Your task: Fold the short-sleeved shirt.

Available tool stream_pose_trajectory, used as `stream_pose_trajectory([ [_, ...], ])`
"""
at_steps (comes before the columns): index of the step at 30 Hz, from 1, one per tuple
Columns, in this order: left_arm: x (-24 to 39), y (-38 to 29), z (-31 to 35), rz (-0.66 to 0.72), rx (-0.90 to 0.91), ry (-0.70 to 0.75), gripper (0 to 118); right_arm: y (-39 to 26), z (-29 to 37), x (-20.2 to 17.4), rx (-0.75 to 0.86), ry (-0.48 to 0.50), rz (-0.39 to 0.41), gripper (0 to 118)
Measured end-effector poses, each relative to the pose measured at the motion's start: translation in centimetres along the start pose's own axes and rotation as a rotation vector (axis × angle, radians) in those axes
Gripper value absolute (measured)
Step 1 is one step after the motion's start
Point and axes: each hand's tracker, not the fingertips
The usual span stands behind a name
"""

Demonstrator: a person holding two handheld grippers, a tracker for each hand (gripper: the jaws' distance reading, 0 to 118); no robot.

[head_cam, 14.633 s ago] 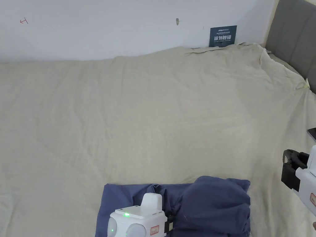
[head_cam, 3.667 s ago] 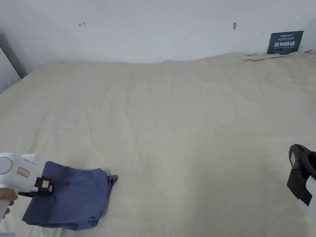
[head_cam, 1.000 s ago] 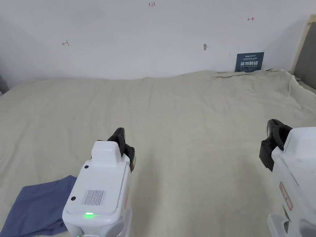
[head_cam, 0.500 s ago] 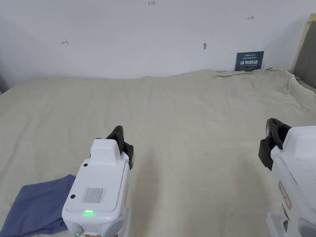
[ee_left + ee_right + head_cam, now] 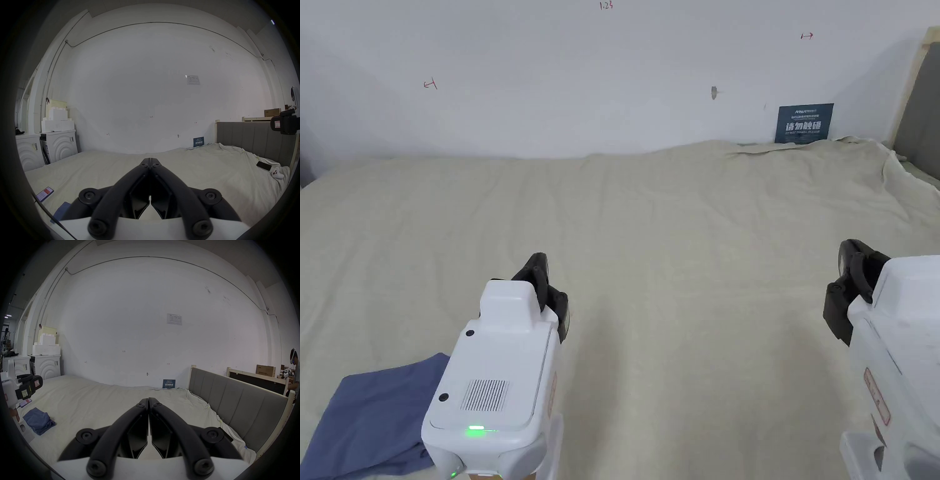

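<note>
The blue short-sleeved shirt (image 5: pixel 369 419) lies folded in a small bundle on the beige bed sheet (image 5: pixel 687 250) at the lower left, also seen as the blue shirt (image 5: pixel 39 420) in the right gripper view. My left gripper (image 5: pixel 540 275) hovers above the sheet to the right of the shirt, jaws shut with nothing between them; its tips (image 5: pixel 150 160) meet. My right gripper (image 5: pixel 853 272) is held at the right side, apart from the shirt, its jaws also shut and empty (image 5: pixel 148 400).
A grey padded headboard (image 5: pixel 235 399) runs along the bed's right side and a white wall (image 5: pixel 581 81) stands behind. A blue sign (image 5: pixel 804 123) leans on the wall. A phone (image 5: pixel 263 165) and a white object (image 5: pixel 163 174) lie near the headboard; another phone (image 5: pixel 44 194) lies at the left.
The left gripper let go of the folded shirt at the lower left and rose to the middle. Over the last second both grippers hold nearly still.
</note>
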Motion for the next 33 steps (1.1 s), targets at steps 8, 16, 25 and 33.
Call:
stream_pose_trajectory([
  [8, -0.06, 0.06, -0.03, 0.001, 0.004, -0.002, 0, 0.06, -0.09, -0.05, 0.001, -0.002, 0.003, 0],
  [16, -0.23, 0.02, -0.05, 0.01, 0.004, 0.002, 0, 0.14, -0.12, -0.18, 0.0, 0.0, 0.006, 0],
  [25, -0.49, -0.11, -0.03, 0.008, 0.003, 0.004, 0, 0.17, -0.11, -0.33, 0.001, 0.002, 0.006, 0],
  [33, -0.73, -0.25, 0.04, 0.0, 0.003, 0.024, 43, 0.33, 0.05, -0.44, 0.001, 0.004, 0.003, 64],
])
